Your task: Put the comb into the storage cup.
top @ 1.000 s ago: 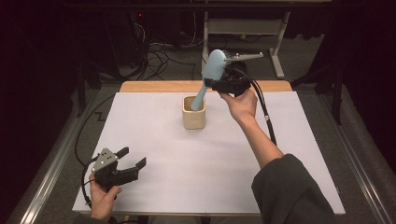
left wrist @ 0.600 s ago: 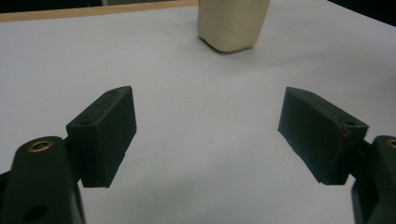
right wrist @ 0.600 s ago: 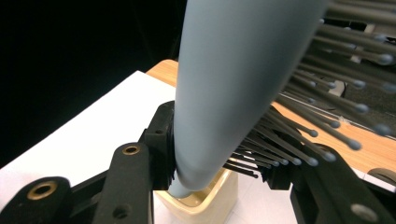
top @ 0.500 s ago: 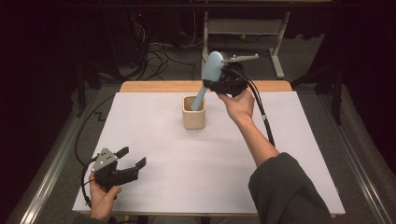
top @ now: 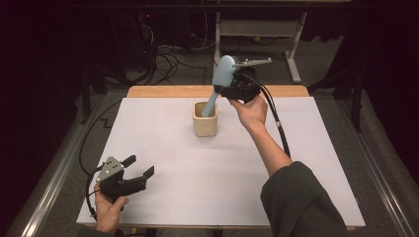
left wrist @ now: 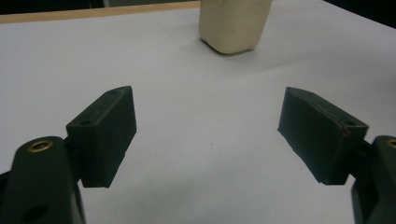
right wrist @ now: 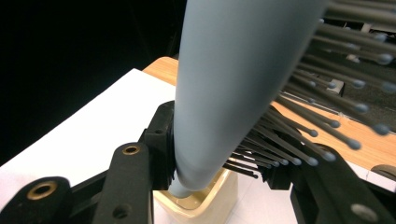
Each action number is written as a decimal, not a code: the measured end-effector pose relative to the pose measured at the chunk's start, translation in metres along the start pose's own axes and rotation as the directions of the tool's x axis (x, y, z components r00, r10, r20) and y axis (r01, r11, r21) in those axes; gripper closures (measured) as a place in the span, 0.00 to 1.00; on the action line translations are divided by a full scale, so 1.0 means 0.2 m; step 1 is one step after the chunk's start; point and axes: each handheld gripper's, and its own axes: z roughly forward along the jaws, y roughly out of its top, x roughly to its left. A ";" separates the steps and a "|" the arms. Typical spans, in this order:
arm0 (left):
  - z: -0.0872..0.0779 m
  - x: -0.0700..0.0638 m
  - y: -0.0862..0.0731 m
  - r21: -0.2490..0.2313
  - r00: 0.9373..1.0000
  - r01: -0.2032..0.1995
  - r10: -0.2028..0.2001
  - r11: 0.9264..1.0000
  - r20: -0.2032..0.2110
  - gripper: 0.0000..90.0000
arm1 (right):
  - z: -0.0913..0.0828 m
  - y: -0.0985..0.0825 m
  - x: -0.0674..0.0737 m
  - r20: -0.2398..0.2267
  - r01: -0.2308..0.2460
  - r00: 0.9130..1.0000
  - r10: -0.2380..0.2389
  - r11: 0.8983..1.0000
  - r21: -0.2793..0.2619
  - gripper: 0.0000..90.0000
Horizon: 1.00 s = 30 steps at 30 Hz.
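We find the pale blue hairbrush [top: 220, 81] tilted over the cream cup [top: 205, 120], its handle end dipping into the cup's mouth and its head raised up and to the right. In the right gripper view the hairbrush [right wrist: 229, 84] runs up between the 2 black jaws, its dark bristles with rounded tips fanning out to the right, and the handle end sits inside the cup [right wrist: 205, 203] directly below.

The right gripper [top: 236, 90] is clamped on the hairbrush at the base of the head, 1 jaw pressed against the smooth back and the other against the bristle side. The hand that bears it reaches in from the lower right, a dark sleeve on the forearm, and a black cable trails back from the gripper along the arm.

The cup stands upright on the white table cover [top: 296, 163], near the far edge and about midway across it. A strip of wooden table edge [top: 163, 92] shows beyond the cover.

The left gripper [top: 134, 170] is held low at the near left corner, well apart from the cup. Its 2 jaws stand wide apart with nothing between them, and in the left gripper view we see the cup [left wrist: 233, 23] ahead on bare table cover [left wrist: 205, 130].
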 end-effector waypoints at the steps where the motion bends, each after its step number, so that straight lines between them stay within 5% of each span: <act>1: 0.00 0.00 0.00 0.001 1.000 -0.001 0.001 1.000 0.000 0.22 | 0.00 0.00 0.00 0.001 -0.001 1.000 0.001 1.000 0.001 0.63; 30: 0.00 0.00 0.00 -0.003 1.000 0.001 -0.001 1.000 -0.005 0.22 | 0.09 -0.05 0.04 -0.009 0.018 1.000 -0.017 0.999 0.041 0.63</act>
